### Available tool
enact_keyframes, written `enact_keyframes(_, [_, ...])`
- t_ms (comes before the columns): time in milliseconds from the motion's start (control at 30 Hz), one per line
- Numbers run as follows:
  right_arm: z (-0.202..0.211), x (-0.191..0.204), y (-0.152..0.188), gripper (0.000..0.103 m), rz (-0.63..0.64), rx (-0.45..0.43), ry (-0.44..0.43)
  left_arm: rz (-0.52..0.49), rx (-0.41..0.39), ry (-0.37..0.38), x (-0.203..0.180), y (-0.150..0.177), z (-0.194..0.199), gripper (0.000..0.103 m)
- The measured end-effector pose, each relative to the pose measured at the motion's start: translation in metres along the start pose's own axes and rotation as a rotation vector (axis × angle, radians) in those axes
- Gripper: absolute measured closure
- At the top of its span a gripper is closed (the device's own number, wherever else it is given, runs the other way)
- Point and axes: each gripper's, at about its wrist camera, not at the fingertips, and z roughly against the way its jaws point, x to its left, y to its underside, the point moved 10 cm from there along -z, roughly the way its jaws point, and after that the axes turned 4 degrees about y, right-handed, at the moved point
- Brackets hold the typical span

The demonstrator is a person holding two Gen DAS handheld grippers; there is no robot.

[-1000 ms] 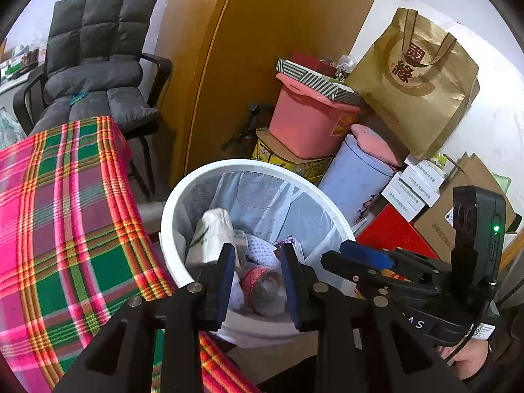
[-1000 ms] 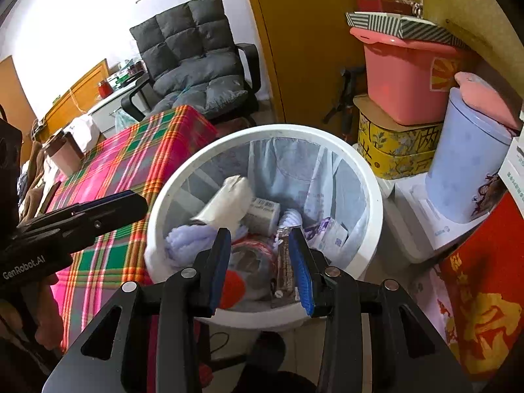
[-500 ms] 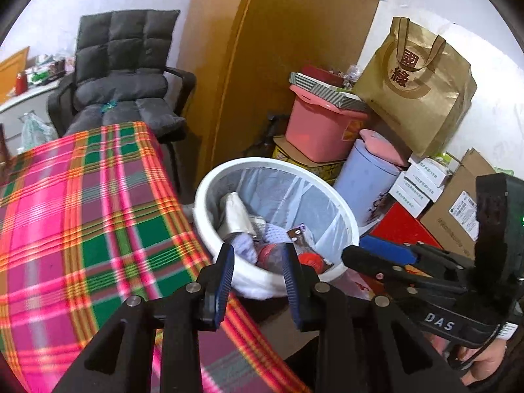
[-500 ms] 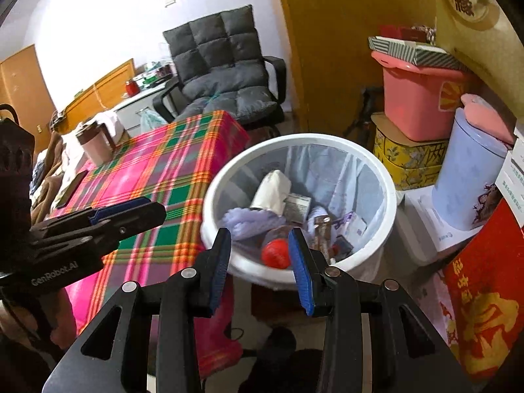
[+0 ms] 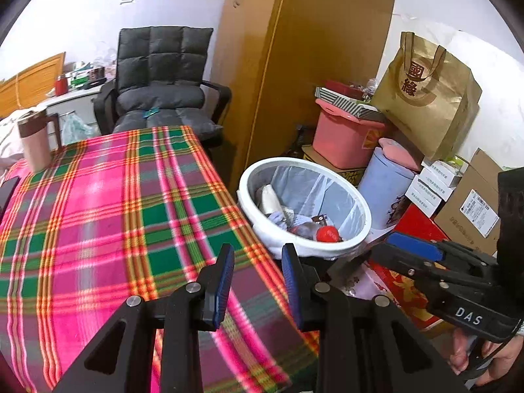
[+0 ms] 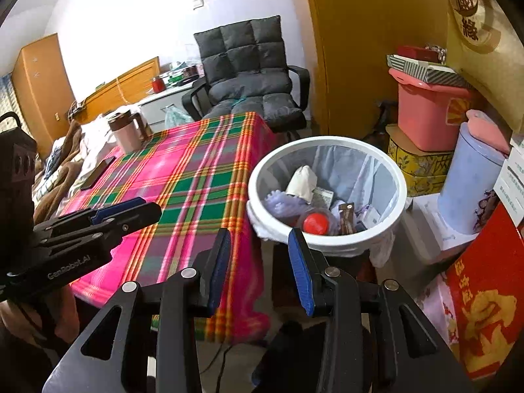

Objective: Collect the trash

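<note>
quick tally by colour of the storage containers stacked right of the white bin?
Pink: 1, the pink tub
Yellow: 1, the yellow patterned box under it
Pale blue: 1, the blue canister with a pink lid
Total: 3, all beside the white bin. Anything further right is cut off or hidden.

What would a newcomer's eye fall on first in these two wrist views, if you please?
Most likely the bright pink-and-green plaid tablecloth filling the left of both views. Next, the white trash bin just right of the table's edge, lined with a bag and holding crumpled wrappers and a red ball-like object. Behind it, a pink tub and a gold paper bag top the stacked clutter against the wall.
</note>
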Motion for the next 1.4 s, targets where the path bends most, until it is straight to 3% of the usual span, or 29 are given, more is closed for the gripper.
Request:
enact_keyframes(533, [0.016, 0.021, 0.019, 0.064, 0.017, -0.003, -0.028, 0.032, 0.007, -0.062, 0.012, 0.035, 0.032, 0.073])
enact_keyframes(1400, [0.015, 0.024, 0.022, 0.064, 0.021, 0.001, -0.029, 0.037, 0.027, -0.08, 0.015, 0.044, 0.029, 0.073])
